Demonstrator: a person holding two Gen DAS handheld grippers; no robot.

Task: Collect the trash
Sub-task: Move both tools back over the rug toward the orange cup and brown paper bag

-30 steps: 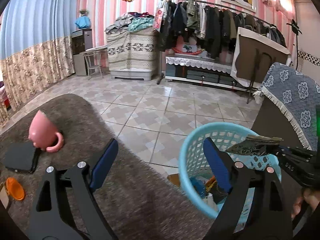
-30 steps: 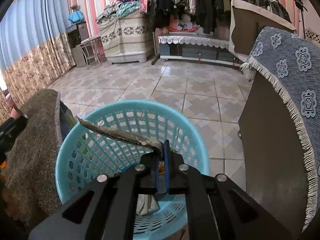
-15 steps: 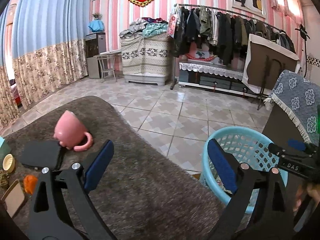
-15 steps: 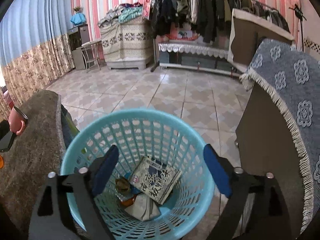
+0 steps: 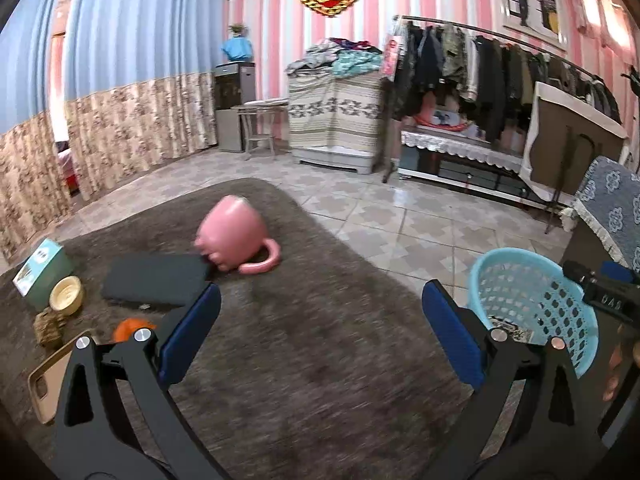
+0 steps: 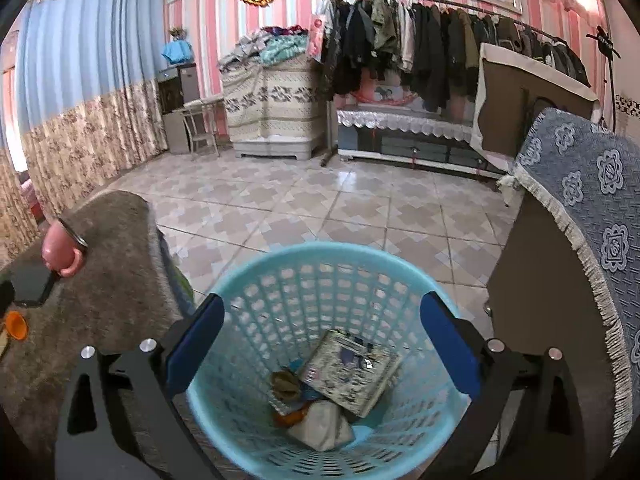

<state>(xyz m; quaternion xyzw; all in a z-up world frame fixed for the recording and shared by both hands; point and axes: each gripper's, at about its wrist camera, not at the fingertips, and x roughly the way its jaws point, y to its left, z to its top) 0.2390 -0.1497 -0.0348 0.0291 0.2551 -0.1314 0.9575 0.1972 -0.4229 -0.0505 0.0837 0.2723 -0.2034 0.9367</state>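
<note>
A light blue plastic basket (image 6: 280, 292) stands on the tiled floor beside the table; it also shows in the left wrist view (image 5: 520, 280). Inside lie a flat printed packet (image 6: 352, 372) and other scraps (image 6: 316, 420). My right gripper (image 6: 320, 344) is open and empty above the basket. My left gripper (image 5: 320, 336) is open and empty over the brown fuzzy table cover (image 5: 300, 360). On the cover lie a small orange piece (image 5: 128, 328) and a crumpled brownish scrap (image 5: 48, 328).
On the cover lie a tipped pink mug (image 5: 236, 236), a black case (image 5: 156, 280), a teal box (image 5: 40, 268), a cream lid (image 5: 66, 294) and a tan phone case (image 5: 48, 380). A blue patterned cloth (image 6: 592, 208) covers furniture at the right. A clothes rack (image 5: 480, 64) stands at the back.
My right gripper opened and the flat packet dropped into the basket. My left gripper swung left over the table cover, bringing the mug and small items nearer the centre.
</note>
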